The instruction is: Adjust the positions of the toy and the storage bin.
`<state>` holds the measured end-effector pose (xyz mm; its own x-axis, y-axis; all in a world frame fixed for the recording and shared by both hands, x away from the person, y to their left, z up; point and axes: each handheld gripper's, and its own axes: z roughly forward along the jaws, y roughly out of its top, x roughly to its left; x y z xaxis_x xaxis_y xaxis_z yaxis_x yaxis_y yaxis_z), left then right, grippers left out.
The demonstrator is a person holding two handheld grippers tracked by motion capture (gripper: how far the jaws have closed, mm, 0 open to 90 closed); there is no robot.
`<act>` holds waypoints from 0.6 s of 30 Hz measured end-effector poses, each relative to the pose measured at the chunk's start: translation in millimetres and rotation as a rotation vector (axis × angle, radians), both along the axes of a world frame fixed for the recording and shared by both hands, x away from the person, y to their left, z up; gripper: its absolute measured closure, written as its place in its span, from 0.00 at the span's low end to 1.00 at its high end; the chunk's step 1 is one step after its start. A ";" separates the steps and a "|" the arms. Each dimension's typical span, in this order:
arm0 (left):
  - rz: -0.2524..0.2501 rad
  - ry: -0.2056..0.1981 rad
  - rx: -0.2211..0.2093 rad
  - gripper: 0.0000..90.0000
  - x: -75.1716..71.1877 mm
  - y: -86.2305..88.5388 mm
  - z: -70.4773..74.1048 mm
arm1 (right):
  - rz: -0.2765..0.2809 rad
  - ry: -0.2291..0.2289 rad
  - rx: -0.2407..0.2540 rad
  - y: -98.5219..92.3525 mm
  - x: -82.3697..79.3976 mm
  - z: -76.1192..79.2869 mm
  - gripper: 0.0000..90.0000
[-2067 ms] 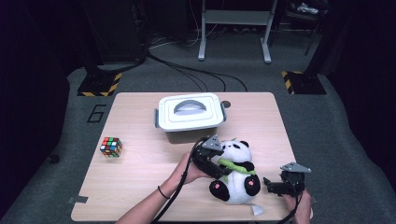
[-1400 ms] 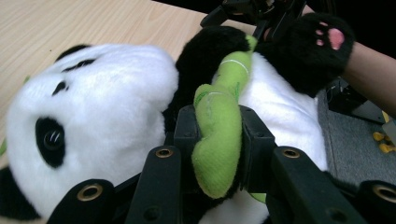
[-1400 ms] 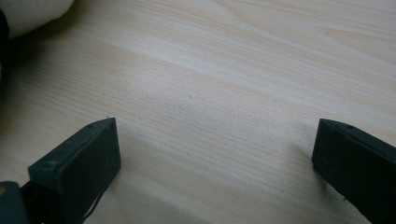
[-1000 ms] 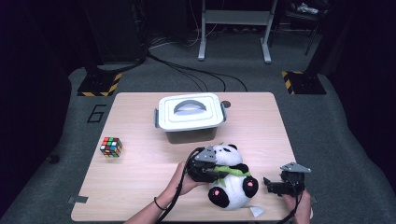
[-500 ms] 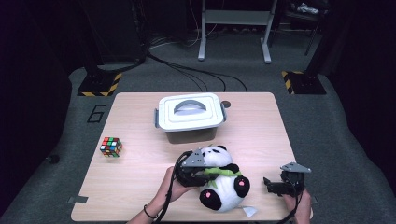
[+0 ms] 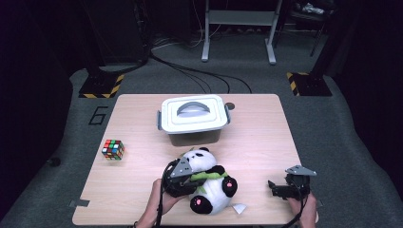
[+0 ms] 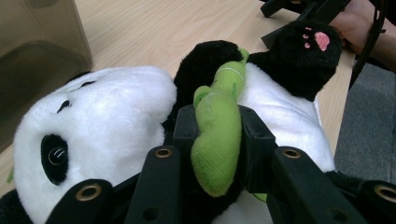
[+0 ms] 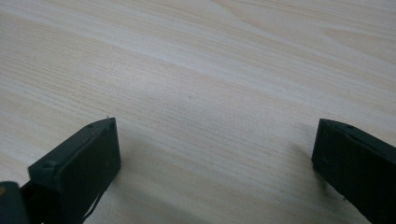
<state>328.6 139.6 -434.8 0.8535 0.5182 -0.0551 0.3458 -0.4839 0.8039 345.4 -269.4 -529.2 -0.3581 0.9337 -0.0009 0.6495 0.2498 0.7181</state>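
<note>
A: Left gripper (image 7: 217, 140), jaws on the panda's (image 6: 209, 183) green stalk (image 7: 217, 135) and just easing apart; stalk between them, pads apparently touching it, though that's hard to judge.

B: And the panda?

A: On its back at the counter's (image 6: 256, 137) near edge, head toward the lidded box (image 6: 194, 118), just in front of it.

B: Right side?

A: Right gripper (image 6: 280, 190) near the panda at the near right corner, jaws wide apart over bare wood. Cube (image 6: 113, 149) well off left.
</note>
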 end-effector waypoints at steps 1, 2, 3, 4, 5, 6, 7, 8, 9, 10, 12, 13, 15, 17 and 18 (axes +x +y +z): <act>0.005 0.002 0.002 0.69 -0.5 -0.7 0.3 | 0.000 0.000 0.000 0.0 0.0 0.0 0.00; 0.007 -0.011 0.016 0.65 0.1 -2.2 2.3 | 0.000 0.000 0.000 0.0 0.0 0.0 0.00; 0.007 -0.009 0.021 0.60 0.7 -2.9 3.7 | -0.002 0.001 0.001 0.2 -0.1 0.0 0.00; 0.014 -0.007 0.023 0.53 1.4 -3.8 5.4 | 0.000 -0.001 0.000 0.0 0.0 0.0 0.00; 0.014 -0.007 0.023 0.48 1.4 -3.8 5.4 | 0.000 -0.001 0.000 0.0 0.0 0.0 0.00; 0.015 -0.012 0.025 0.44 2.4 -4.3 6.9 | 0.000 0.000 0.000 0.0 0.0 0.0 0.00; 0.009 -0.013 0.026 0.40 4.4 -5.2 9.9 | 0.000 0.000 0.000 0.0 0.0 0.0 0.00; -0.004 -0.013 0.027 0.38 8.1 -8.0 14.5 | 0.000 0.000 0.000 0.0 0.0 0.0 0.00; -0.004 -0.013 0.027 0.36 8.1 -8.0 14.5 | 0.000 0.000 0.000 0.0 0.0 0.0 0.00; -0.028 -0.005 0.035 0.35 13.4 -12.5 17.4 | 0.000 0.000 0.000 0.0 0.0 0.0 0.00; -0.054 0.007 0.057 0.35 19.1 -17.3 18.4 | 0.000 -0.001 0.000 0.0 0.0 0.0 0.00; -0.053 0.004 0.062 0.35 21.8 -19.6 17.6 | 0.000 0.000 0.000 0.0 0.0 0.0 0.00; -0.064 0.025 0.060 0.40 25.6 -21.7 15.1 | 0.000 -0.001 0.000 -0.1 0.0 0.0 0.00; -0.077 0.028 0.072 0.43 28.1 -22.5 12.5 | 0.000 0.000 0.000 0.0 0.0 0.0 0.00; -0.083 0.039 0.073 0.46 27.9 -23.1 10.5 | 0.000 0.000 0.000 0.0 0.0 0.0 0.00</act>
<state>356.5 116.5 -424.3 0.8918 0.4492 -0.0536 0.3318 -0.5688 0.7526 345.4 -269.4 -529.2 -0.3581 0.9337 -0.0009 0.6494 0.2498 0.7182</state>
